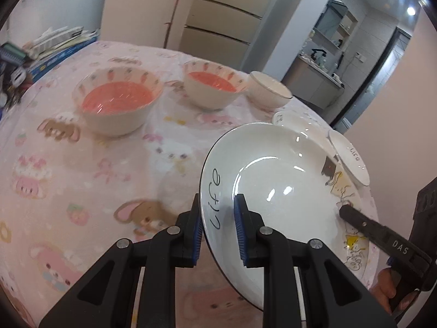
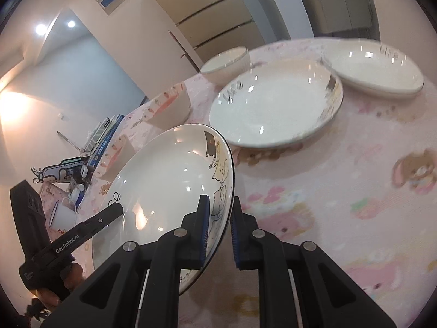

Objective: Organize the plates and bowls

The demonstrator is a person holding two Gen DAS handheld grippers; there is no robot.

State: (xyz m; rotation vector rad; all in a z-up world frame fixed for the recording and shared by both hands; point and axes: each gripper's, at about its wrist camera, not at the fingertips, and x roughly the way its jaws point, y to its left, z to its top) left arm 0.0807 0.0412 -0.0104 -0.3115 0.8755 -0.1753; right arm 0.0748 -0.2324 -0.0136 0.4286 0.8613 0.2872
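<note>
Both grippers clamp one white plate (image 1: 275, 188) by opposite edges: the left gripper (image 1: 218, 235) bites the rim by the written word, its blue pads (image 1: 240, 227) pressed either side, and the right gripper (image 2: 220, 232) pinches the rim by the cartoon drawing. The plate hangs tilted above the pink tablecloth (image 1: 82, 169), near the front edge of the table.

Going left to right across the table in the left wrist view: a heap of books and papers (image 1: 54, 46) at the far left, then two carrot-rimmed bowls with pink insides (image 1: 117, 101) (image 1: 211, 84), then a plain white bowl (image 1: 269, 88) at the far right. Two more white plates (image 2: 275, 106) (image 2: 374, 68) lie further right, close beside each other, the nearer one just beyond the held plate.

The step in hand looks like carrying this plate to stack on one of those two. To do it well, I would keep both grips firm and matched in height so the plate levels out, bring it centred over the nearer plate, lower until rims meet, and only then release. Glazed ceramic is slippery; a one-sided release while tilted could let it slide or chip.
</note>
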